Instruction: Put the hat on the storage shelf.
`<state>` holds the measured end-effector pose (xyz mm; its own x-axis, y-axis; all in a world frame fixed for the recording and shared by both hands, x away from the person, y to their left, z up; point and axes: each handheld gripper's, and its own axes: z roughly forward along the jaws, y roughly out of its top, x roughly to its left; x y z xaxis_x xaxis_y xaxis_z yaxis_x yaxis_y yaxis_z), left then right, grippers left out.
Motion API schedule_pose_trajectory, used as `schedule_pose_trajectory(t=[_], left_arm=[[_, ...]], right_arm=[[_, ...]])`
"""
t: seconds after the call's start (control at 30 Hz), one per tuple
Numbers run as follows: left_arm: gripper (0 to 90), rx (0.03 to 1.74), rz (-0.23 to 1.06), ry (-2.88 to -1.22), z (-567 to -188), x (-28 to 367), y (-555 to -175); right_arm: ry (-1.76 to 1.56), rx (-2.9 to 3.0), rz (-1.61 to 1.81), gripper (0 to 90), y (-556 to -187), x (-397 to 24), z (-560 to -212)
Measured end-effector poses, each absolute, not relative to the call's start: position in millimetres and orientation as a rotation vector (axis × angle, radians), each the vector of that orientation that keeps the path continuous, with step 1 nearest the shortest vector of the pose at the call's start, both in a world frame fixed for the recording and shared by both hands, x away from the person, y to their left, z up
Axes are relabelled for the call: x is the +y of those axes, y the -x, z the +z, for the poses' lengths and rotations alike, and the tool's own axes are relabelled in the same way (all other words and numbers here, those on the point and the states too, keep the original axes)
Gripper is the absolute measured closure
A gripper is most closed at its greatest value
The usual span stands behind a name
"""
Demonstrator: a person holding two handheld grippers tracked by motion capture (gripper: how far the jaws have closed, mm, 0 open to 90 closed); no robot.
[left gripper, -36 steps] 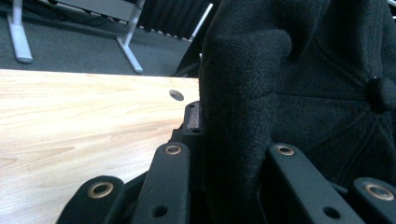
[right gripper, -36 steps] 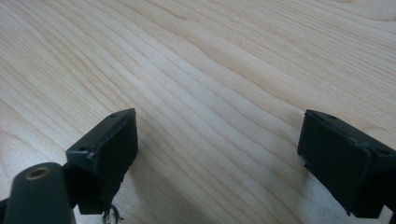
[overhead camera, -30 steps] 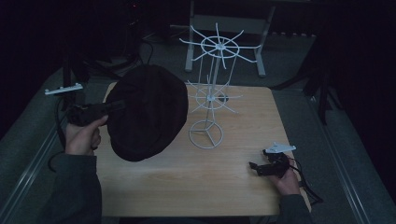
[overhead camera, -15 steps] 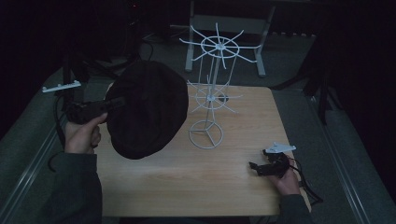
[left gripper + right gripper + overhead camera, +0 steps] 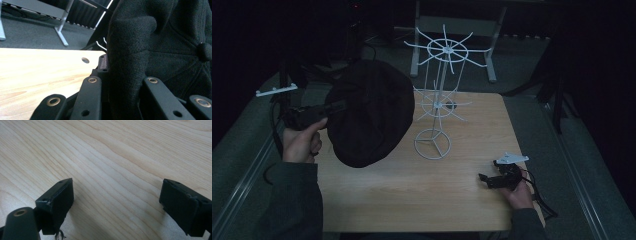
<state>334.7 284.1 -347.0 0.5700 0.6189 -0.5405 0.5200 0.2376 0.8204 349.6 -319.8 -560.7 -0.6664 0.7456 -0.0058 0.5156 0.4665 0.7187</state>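
A black cap (image 5: 371,112) hangs in the air over the table's left side, with my left gripper (image 5: 343,106) shut on its brim. In the left gripper view the cap's dark cloth (image 5: 160,47) fills the right half and its edge is pinched between the jaws. A white wire display stand (image 5: 439,95) with two tiers of radiating hooks rises from a ring base at the table's middle, just right of the cap. My right gripper (image 5: 486,179) rests low at the front right of the wooden table (image 5: 412,195), open, with bare wood between its fingers (image 5: 58,200).
A metal desk frame (image 5: 452,30) stands on the dark carpet behind the table. A small hole (image 5: 85,60) marks the tabletop near its far edge. Cables trail from both grippers. Bare wood lies in front of the stand.
The cap and left gripper have shifted slightly between the earlier frames and now, barely changing place. The right gripper has stayed put.
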Motion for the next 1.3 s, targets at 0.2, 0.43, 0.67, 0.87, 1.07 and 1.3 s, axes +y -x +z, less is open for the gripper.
schedule_pose_trajectory(t=[0.2,0.43,0.67,0.87,1.07,1.3], left_arm=[[78.0,1.043,0.085,-1.409,-343.4,280.4,-336.2],[77.9,1.039,0.082,-1.403,-338.6,278.8,-336.3],[77.9,1.033,0.076,-1.389,-334.2,280.3,-335.5],[77.9,1.028,0.079,-1.384,-330.4,279.7,-334.7],[77.9,1.014,0.082,-1.381,-324.4,277.0,-335.0],[77.9,0.999,0.066,-1.361,-319.9,272.0,-337.8]], right_arm=[[-1.070,2.400,1.013,12.1,-349.5,-319.8,-560.7],[-1.070,2.400,1.014,12.1,-349.6,-319.7,-560.8],[-1.070,2.400,1.013,12.1,-349.5,-319.8,-560.7],[-1.070,2.400,1.013,12.1,-349.6,-319.8,-560.7],[-1.070,2.400,1.013,12.1,-349.5,-319.8,-560.7],[-1.072,2.400,1.014,12.2,-349.5,-319.8,-560.7]])
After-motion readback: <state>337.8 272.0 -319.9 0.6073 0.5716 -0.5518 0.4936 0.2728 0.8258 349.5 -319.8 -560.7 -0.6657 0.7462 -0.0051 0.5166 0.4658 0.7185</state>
